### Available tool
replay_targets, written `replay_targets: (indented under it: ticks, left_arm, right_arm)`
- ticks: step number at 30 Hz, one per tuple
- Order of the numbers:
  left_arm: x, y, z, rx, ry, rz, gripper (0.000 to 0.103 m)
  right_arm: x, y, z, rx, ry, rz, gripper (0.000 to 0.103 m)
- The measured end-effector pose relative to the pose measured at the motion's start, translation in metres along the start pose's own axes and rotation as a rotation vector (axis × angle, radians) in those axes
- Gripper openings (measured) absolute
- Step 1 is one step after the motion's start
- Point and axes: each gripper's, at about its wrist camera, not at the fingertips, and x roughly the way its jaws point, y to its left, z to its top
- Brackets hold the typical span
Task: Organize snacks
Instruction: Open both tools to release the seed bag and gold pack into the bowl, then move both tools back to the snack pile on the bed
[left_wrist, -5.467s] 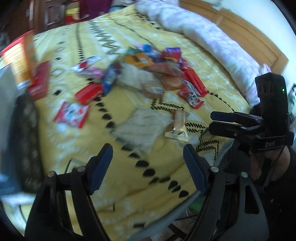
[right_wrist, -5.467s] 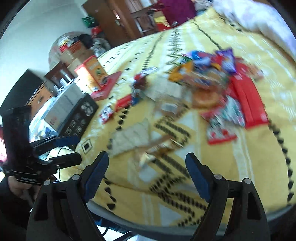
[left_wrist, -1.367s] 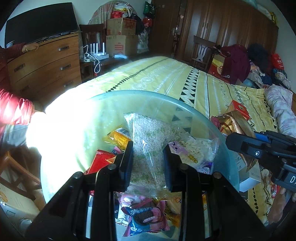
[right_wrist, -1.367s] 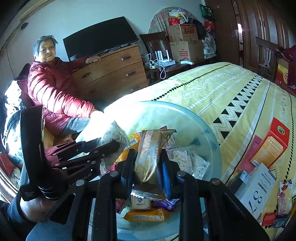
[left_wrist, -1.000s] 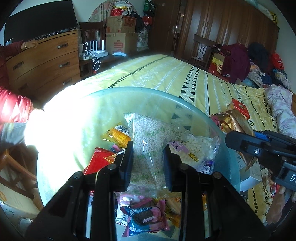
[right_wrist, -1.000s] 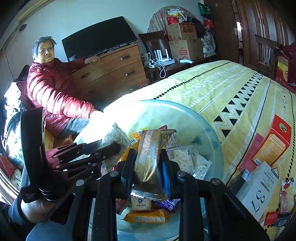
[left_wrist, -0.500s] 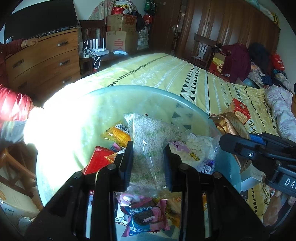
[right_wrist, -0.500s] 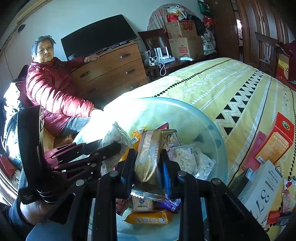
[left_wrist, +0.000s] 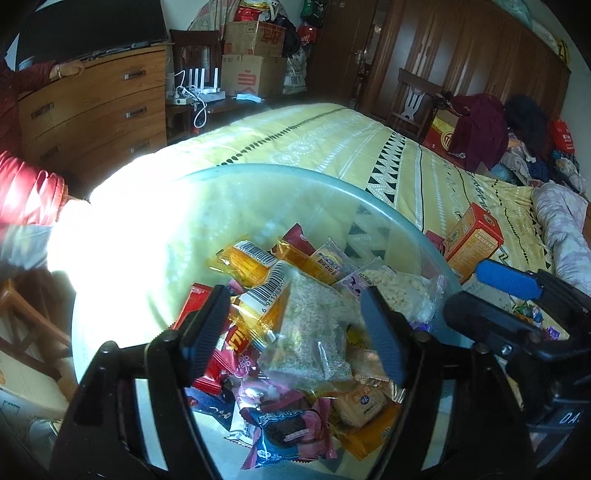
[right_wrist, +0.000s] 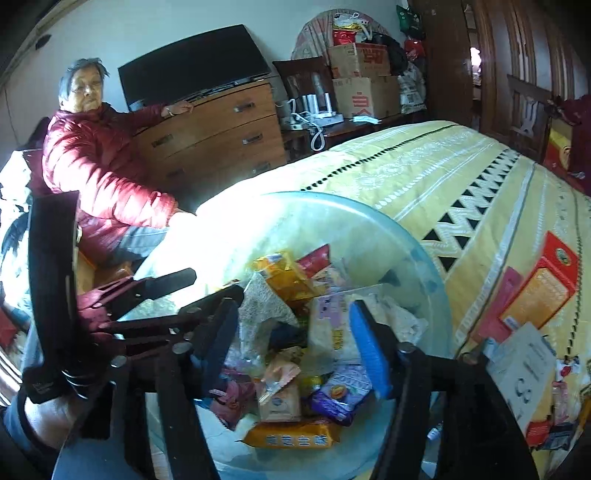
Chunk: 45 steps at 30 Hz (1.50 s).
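A large clear round bowl (left_wrist: 280, 168) sits on the yellow bedspread and holds a heap of wrapped snacks. My left gripper (left_wrist: 293, 332) hangs over the heap with its jaws opening. A clear bag of pale grains (left_wrist: 310, 332) lies on the pile between the fingers, and the pads are off it. In the right wrist view my right gripper (right_wrist: 293, 343) is also opening above the bowl (right_wrist: 332, 199). Nothing is pressed between its pads; a tan packet (right_wrist: 279, 373) lies in the heap below. Each gripper shows in the other's view: the right gripper (left_wrist: 491, 299) and the left gripper (right_wrist: 192, 291).
A person in a red jacket (right_wrist: 99, 173) sits left of the bowl by a wooden dresser (right_wrist: 221, 136). An orange box (left_wrist: 472, 236) and a white box (right_wrist: 517, 365) lie on the bedspread (left_wrist: 332, 140) right of the bowl. Cardboard boxes stand behind.
Both grippers have gone from shut to wide open. The grain bag has dropped from the left jaws onto the heap, and the gold packet has left the right jaws.
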Motion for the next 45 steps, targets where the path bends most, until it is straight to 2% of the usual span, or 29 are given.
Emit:
replay_targets:
  ticks: [1,4,6,9,10,12,14,17,18,21,24,26,30,33,37,39,41,42,43,45]
  left_arm:
    - [0.002,0.003,0.001,-0.019,0.016,-0.016,0.09]
    - [0.0,0.004,0.002,-0.037,0.016,-0.014,0.091]
    - [-0.008,0.001,0.003,-0.04,-0.006,-0.013,0.088]
    - [-0.035,-0.028,0.006,0.021,-0.092,-0.051,0.086]
    - [-0.047,-0.048,0.007,0.073,-0.129,-0.08,0.086]
    - [-0.062,-0.089,0.002,0.166,-0.162,-0.161,0.086]
    - [-0.071,-0.133,-0.01,0.261,-0.16,-0.261,0.086]
    - [-0.071,-0.209,-0.045,0.42,-0.097,-0.406,0.087]
    - [-0.07,-0.225,-0.057,0.457,-0.076,-0.434,0.087]
    - [-0.039,-0.287,-0.099,0.577,0.052,-0.534,0.087]
    - [0.011,-0.328,-0.125,0.631,0.175,-0.546,0.086]
    - [0.038,-0.345,-0.131,0.632,0.222,-0.572,0.086]
    - [0.08,-0.382,-0.146,0.694,0.219,-0.559,0.086]
    - [0.112,-0.407,-0.156,0.727,0.249,-0.534,0.086]
    - [0.148,-0.424,-0.155,0.689,0.262,-0.494,0.085]
    - [0.164,-0.429,-0.151,0.64,0.281,-0.489,0.075]
    - [0.172,-0.43,-0.149,0.609,0.322,-0.498,0.038]
    - [0.171,-0.43,-0.149,0.599,0.307,-0.492,0.037]
    - [0.163,-0.428,-0.149,0.604,0.289,-0.492,0.032]
    - [0.15,-0.42,-0.15,0.589,0.305,-0.525,0.03]
  right_arm:
    - [-0.004,0.0,-0.001,-0.01,-0.013,-0.047,0.085]
    - [-0.028,0.004,-0.005,-0.07,-0.078,-0.13,0.086]
    - [-0.059,0.005,-0.017,-0.111,-0.166,-0.185,0.088]
    - [-0.105,-0.007,-0.055,-0.111,-0.26,-0.279,0.095]
    - [-0.12,-0.014,-0.077,-0.096,-0.277,-0.315,0.099]
    - [-0.14,-0.032,-0.116,-0.043,-0.262,-0.369,0.103]
    - [-0.153,-0.057,-0.161,0.037,-0.192,-0.387,0.103]
    - [-0.169,-0.101,-0.228,0.186,-0.064,-0.423,0.103]
    - [-0.175,-0.113,-0.246,0.232,-0.041,-0.427,0.103]
    - [-0.204,-0.143,-0.294,0.355,-0.01,-0.444,0.103]
    - [-0.229,-0.161,-0.322,0.425,-0.002,-0.462,0.103]
    - [-0.245,-0.172,-0.338,0.465,-0.01,-0.468,0.103]
    - [-0.266,-0.193,-0.362,0.532,-0.03,-0.463,0.103]
    - [-0.273,-0.21,-0.373,0.586,-0.042,-0.455,0.103]
    - [-0.278,-0.233,-0.382,0.647,-0.064,-0.437,0.103]
    - [-0.281,-0.242,-0.384,0.671,-0.075,-0.433,0.103]
    - [-0.282,-0.25,-0.386,0.683,-0.081,-0.429,0.103]
    - [-0.281,-0.253,-0.387,0.685,-0.082,-0.429,0.103]
    - [-0.281,-0.256,-0.388,0.687,-0.082,-0.426,0.103]
    - [-0.278,-0.261,-0.389,0.693,-0.078,-0.417,0.103]
